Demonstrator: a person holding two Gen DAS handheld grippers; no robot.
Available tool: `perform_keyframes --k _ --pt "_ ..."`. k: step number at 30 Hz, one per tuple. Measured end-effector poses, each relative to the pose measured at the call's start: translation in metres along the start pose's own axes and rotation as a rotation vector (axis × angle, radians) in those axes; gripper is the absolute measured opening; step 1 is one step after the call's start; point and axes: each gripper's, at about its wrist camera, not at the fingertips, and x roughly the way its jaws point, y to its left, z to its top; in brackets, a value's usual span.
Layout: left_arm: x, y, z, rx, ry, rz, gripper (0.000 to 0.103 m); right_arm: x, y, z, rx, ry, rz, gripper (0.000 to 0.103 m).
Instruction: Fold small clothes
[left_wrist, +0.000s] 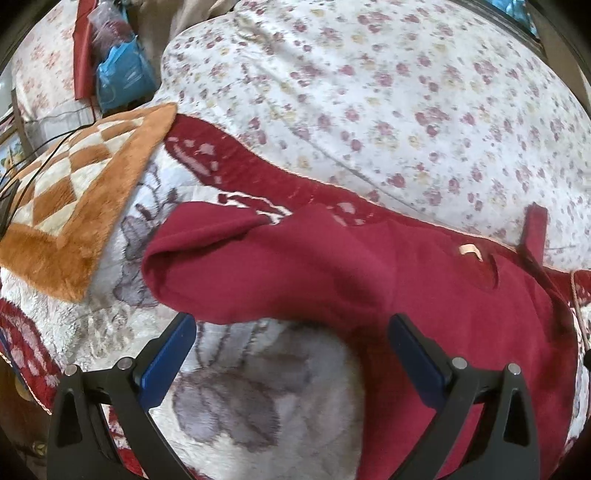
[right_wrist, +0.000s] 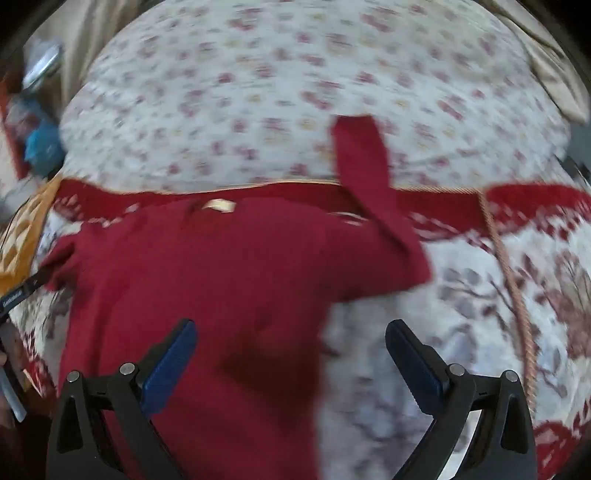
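A small dark red top (left_wrist: 332, 273) lies spread on a fleece blanket, its neck label (left_wrist: 469, 252) facing up. One sleeve (left_wrist: 207, 254) reaches left across the blanket. My left gripper (left_wrist: 291, 334) hovers open just below that sleeve and the body's edge, nothing between its blue pads. In the right wrist view the same red top (right_wrist: 207, 288) fills the lower left, and its other sleeve (right_wrist: 365, 170) sticks up onto the floral cover. My right gripper (right_wrist: 290, 339) stands open over the garment's right edge, holding nothing. This view is blurred.
The red and white fleece blanket (left_wrist: 258, 398) covers the bed, with a floral quilt (left_wrist: 369, 92) bulging behind it. An orange checked mat (left_wrist: 74, 206) lies at the left with a black cable over it. A blue bag (left_wrist: 122, 77) sits at the back left.
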Motion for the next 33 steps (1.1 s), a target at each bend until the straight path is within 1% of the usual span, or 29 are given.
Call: perform_keyframes --k 1,4,5,8,10,13,17,21,24,29,33 --pt "0.0 -0.003 0.0 0.007 0.0 0.0 0.103 0.001 0.008 -0.005 -0.016 -0.003 0.013 0.103" --pt "0.001 -0.009 -0.002 0.017 -0.006 0.005 0.103 0.013 0.032 0.001 -0.017 0.016 0.046 0.103" --pt "0.003 -0.01 -0.003 0.016 -0.005 0.007 0.103 0.014 0.032 -0.003 -0.016 0.013 0.053 0.103" --pt "0.005 -0.012 -0.004 0.022 0.002 0.002 0.103 0.022 0.047 0.003 -0.012 0.0 0.021 0.103" --pt "0.005 -0.016 -0.004 0.037 -0.002 0.001 0.103 0.025 0.047 0.003 -0.01 -0.004 0.017 0.103" --pt "0.004 -0.023 -0.005 0.052 -0.015 -0.014 0.103 0.032 0.048 0.008 0.011 0.016 0.035 0.103" --pt "0.007 -0.033 -0.008 0.05 -0.004 -0.049 0.103 0.04 0.053 0.009 0.012 0.022 0.006 0.103" --pt "0.008 -0.047 -0.01 0.072 -0.002 -0.063 0.103 0.043 0.054 0.01 0.026 0.016 -0.02 0.103" --pt "0.009 -0.058 -0.012 0.1 -0.002 -0.068 0.103 0.045 0.054 0.011 0.02 0.006 -0.053 0.103" --pt "0.013 -0.069 -0.016 0.133 0.015 -0.075 0.103 0.049 0.054 0.012 0.022 0.015 -0.05 0.103" --pt "0.016 -0.072 -0.016 0.136 0.021 -0.069 0.103 0.051 0.053 0.012 0.03 0.018 -0.05 0.103"
